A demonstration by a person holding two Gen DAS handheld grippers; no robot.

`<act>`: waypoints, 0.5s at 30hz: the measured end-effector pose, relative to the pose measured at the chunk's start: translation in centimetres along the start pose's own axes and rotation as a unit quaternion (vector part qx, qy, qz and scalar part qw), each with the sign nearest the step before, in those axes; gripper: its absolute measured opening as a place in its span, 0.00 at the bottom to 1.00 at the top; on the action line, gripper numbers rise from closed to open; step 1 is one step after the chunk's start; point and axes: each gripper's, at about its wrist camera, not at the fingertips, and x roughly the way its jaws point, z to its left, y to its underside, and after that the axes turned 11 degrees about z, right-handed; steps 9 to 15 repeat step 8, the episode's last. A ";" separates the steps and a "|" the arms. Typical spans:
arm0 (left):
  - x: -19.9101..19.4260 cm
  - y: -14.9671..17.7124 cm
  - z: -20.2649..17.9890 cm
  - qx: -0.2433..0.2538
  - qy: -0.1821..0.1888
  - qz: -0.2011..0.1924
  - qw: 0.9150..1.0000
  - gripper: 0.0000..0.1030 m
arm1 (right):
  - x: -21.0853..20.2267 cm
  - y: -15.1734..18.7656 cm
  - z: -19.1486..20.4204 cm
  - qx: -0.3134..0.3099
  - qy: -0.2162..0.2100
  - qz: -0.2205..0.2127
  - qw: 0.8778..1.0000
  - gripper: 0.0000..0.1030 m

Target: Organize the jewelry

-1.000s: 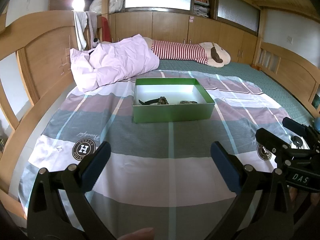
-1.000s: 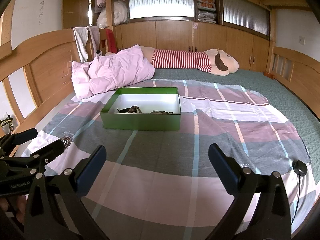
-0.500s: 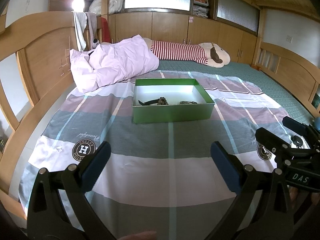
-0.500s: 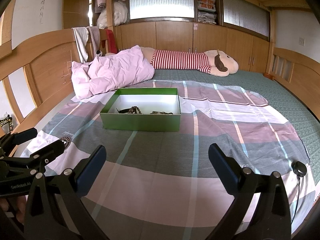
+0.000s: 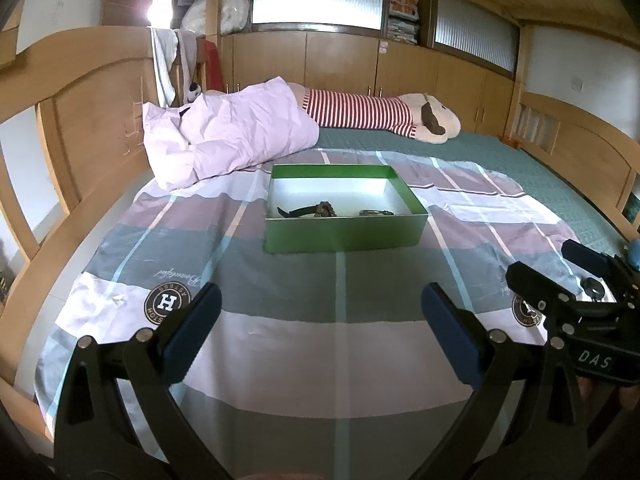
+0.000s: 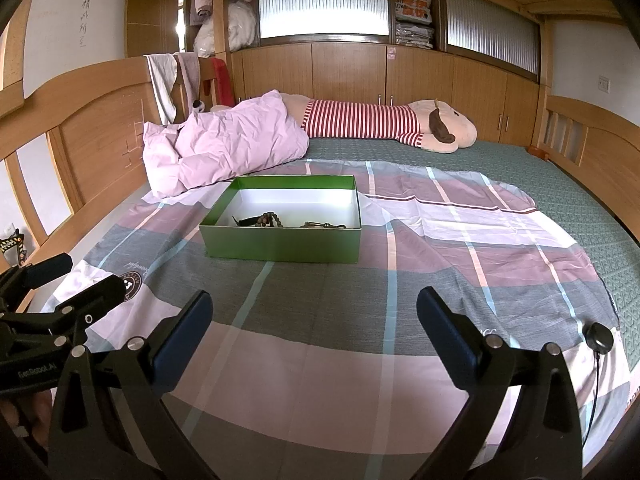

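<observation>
Box (image 5: 344, 236): placed on the bedsheet (image 5: 336, 304), near the middle of the bed.
Jewelry: a bead bracelet (image 6: 267, 220) is laid in the box at near left, a chain (image 6: 322, 224) to its right.
Quilt (image 5: 228, 136): piled far left, behind the box.
Plush toy (image 5: 376, 118): laid along the far side, right of the quilt.
Round device (image 6: 598, 337): put at near right on the sheet.

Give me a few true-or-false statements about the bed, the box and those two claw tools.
1. The green box has no lid on. True.
2. The left gripper holds a bracelet. False: it is open, holding nothing.
3. Jewelry lies inside the box. True.
4. The box sits on the pink quilt. False: it sits on the striped sheet, in front of the quilt.
5. The right gripper is open. True.
</observation>
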 end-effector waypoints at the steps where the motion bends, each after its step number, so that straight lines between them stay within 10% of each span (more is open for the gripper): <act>1: 0.0 0.0 -0.1 0.001 0.000 0.001 1.000 0.96 | 0.0 0.0 0.0 0.000 0.000 0.000 1.000 0.97; 15: 0.3 0.1 -0.2 0.002 0.002 0.010 1.000 0.96 | 0.0 0.0 0.1 0.000 0.000 0.000 1.000 0.97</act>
